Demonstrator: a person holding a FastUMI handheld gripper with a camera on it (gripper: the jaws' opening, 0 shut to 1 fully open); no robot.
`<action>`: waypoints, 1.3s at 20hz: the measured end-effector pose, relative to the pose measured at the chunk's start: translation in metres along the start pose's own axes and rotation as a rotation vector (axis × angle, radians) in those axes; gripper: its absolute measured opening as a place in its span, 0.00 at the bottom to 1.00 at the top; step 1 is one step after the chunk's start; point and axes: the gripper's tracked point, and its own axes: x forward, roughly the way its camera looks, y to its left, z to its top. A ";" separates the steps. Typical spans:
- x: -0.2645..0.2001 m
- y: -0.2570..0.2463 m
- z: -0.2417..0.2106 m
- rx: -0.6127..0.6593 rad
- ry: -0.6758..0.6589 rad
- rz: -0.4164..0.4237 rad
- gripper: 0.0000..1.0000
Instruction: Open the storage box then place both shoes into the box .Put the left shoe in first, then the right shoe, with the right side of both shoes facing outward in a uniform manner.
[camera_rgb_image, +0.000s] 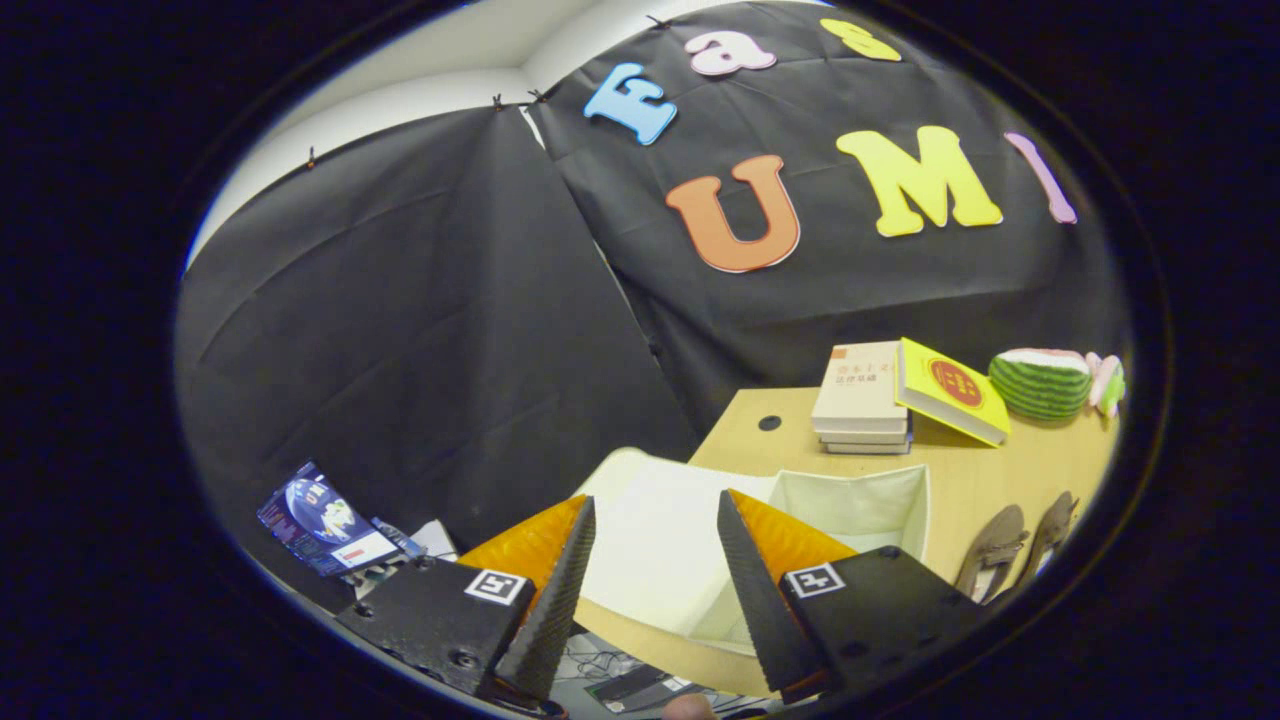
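I had the gripper (655, 520) with its jaws spread apart and empty, hovering over the near edge of the counter (1000, 470). The white storage box (850, 510) sat just ahead of the jaws, its lid (650, 550) swung open and showing in the gap between them. The two brown shoes (1015, 545) lay side by side on the counter, off to the right of the box. Beyond it I saw a stack of books (860, 400), a yellow book (950, 390) leaning on it, and a watermelon toy (1040, 383).

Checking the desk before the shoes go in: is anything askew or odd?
One thing: the yellow book leans tilted against the book stack rather than lying flat. The storage box is open, both shoes lie beside it, and the tool is open, holding nothing.
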 end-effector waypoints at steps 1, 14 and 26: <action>-0.004 -0.008 0.000 -0.004 0.000 -0.026 0.81; -0.094 -0.136 0.011 -0.103 -0.090 -0.292 0.94; -0.158 -0.296 -0.046 -0.034 0.026 -0.467 0.94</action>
